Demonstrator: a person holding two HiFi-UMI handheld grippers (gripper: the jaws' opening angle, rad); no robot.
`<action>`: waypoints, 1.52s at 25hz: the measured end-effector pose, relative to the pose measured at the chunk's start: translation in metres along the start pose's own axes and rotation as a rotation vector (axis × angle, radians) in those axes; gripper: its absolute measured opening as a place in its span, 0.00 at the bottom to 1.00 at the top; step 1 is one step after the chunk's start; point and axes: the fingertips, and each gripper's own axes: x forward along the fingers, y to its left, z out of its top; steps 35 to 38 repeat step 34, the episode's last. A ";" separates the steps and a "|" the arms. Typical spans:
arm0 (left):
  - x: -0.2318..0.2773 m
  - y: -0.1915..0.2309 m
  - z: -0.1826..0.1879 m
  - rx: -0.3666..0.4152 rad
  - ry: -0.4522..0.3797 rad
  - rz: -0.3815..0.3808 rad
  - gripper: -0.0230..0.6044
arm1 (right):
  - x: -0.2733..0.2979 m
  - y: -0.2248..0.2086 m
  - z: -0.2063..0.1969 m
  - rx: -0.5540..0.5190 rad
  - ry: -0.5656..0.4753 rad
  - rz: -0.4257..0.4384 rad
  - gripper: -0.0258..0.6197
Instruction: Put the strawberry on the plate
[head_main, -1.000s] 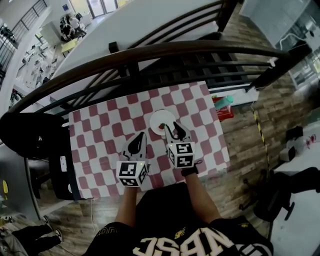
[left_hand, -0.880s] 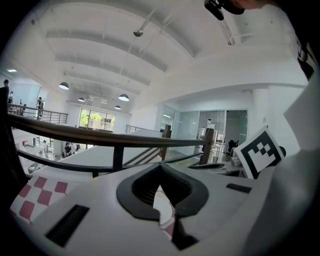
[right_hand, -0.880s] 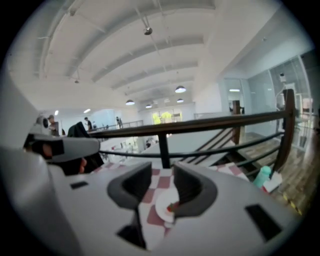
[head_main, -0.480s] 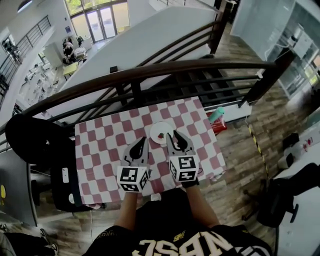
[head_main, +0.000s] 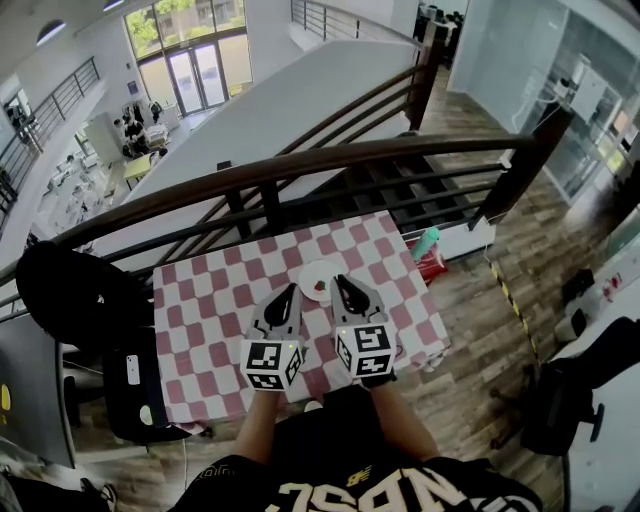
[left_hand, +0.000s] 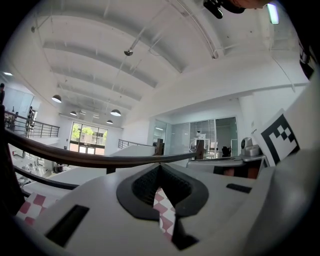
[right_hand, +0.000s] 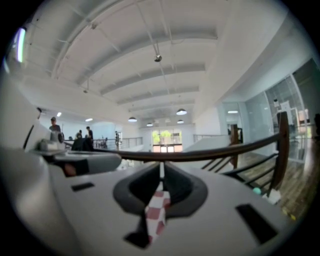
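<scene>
A small white plate (head_main: 312, 272) lies on the red-and-white checked tablecloth (head_main: 215, 300), with the red strawberry (head_main: 320, 287) on its near side. My right gripper (head_main: 340, 281) (right_hand: 161, 172) hovers just right of the plate. Its jaws are closing, the tips almost together, with nothing between them, only checked cloth showing below. My left gripper (head_main: 293, 290) (left_hand: 159, 167) sits just left of the plate's near edge, its tips touching and empty. Both gripper views look up and out over the railing, so the plate and strawberry are hidden there.
A dark curved railing (head_main: 300, 165) runs behind the table's far edge. A black chair (head_main: 70, 290) stands at the left, with a phone (head_main: 133, 368) on a dark surface below it. A teal bottle (head_main: 430, 238) stands off the table's right corner.
The right gripper's jaws have come together from wide open, and it has drawn back from over the plate. The head view has lifted, so the table looks smaller.
</scene>
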 end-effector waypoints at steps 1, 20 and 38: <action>-0.001 0.001 0.000 -0.002 0.001 -0.001 0.05 | -0.001 0.002 0.002 -0.002 -0.006 0.001 0.10; 0.000 -0.010 0.000 -0.007 -0.013 -0.050 0.05 | -0.011 0.012 0.014 -0.086 -0.019 -0.042 0.07; 0.032 -0.004 -0.010 -0.052 0.016 -0.012 0.05 | 0.008 -0.018 0.002 -0.084 0.039 -0.028 0.07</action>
